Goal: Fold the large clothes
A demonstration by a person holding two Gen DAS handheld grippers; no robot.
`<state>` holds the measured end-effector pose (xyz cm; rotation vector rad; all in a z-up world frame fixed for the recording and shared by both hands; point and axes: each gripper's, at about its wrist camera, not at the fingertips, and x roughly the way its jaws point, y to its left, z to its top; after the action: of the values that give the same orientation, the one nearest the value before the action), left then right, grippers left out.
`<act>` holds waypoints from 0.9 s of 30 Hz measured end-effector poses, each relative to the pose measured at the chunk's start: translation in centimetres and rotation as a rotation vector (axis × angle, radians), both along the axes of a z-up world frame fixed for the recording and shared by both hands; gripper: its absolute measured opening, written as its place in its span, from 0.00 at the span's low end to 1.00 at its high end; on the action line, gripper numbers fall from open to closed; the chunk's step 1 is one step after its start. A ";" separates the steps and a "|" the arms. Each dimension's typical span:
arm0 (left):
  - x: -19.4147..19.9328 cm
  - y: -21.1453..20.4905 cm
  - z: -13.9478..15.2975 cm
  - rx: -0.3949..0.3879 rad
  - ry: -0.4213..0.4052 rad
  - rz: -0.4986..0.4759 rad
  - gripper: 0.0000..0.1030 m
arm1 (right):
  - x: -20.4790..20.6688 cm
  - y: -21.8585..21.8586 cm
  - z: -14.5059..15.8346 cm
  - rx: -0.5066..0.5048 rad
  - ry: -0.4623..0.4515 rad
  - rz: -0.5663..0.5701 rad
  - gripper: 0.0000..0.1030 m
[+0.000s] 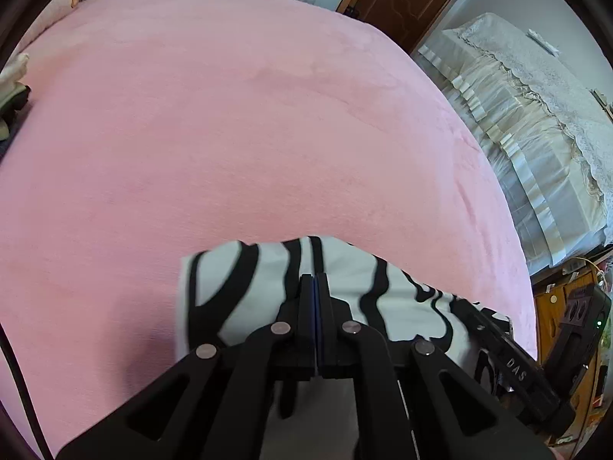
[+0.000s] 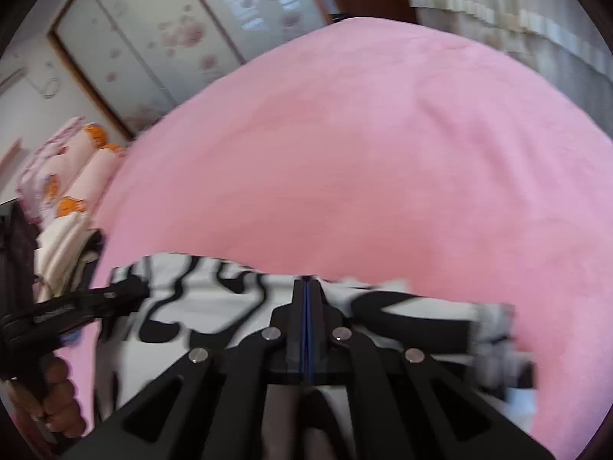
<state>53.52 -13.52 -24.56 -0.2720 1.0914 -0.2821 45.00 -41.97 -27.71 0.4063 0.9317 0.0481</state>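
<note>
A white garment with black wavy stripes (image 1: 237, 276) lies at the near edge of a pink bed cover (image 1: 230, 122). My left gripper (image 1: 315, 280) is shut, its jaws pressed together over the cloth; whether cloth is pinched between them is hidden. The right gripper's body (image 1: 505, 349) reaches in from the right onto the garment. In the right wrist view, blurred by motion, the garment (image 2: 214, 306) lies under my right gripper (image 2: 306, 283), which is shut above the cloth's far edge. The left gripper (image 2: 95, 303) enters from the left, held by a hand (image 2: 57, 402).
The pink bed cover (image 2: 364, 153) spreads far ahead of both grippers. A lace-covered piece of furniture (image 1: 528, 115) stands to the right, wooden furniture (image 1: 567, 306) below it. Rolled bedding with orange prints (image 2: 72, 176) and sliding wardrobe doors (image 2: 161, 38) are at the left.
</note>
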 end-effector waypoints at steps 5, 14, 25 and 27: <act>-0.4 0.4 1.8 0.099 -0.045 0.035 0.01 | -1.4 -1.5 0.7 -0.030 0.013 -0.022 0.00; -3.1 3.8 5.3 0.190 -0.018 0.176 0.10 | -4.2 -2.3 3.7 -0.121 0.159 -0.094 0.00; -14.4 1.7 5.6 0.257 0.124 0.223 0.43 | -13.5 -2.1 4.6 -0.014 0.355 -0.027 0.04; -16.3 1.0 5.8 0.254 0.154 0.214 0.44 | -15.2 -1.8 4.9 -0.004 0.405 -0.013 0.08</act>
<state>37.22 -12.57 -18.79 -0.1825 1.2263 0.0702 29.79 -43.80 -22.81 0.4265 1.3276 -0.0496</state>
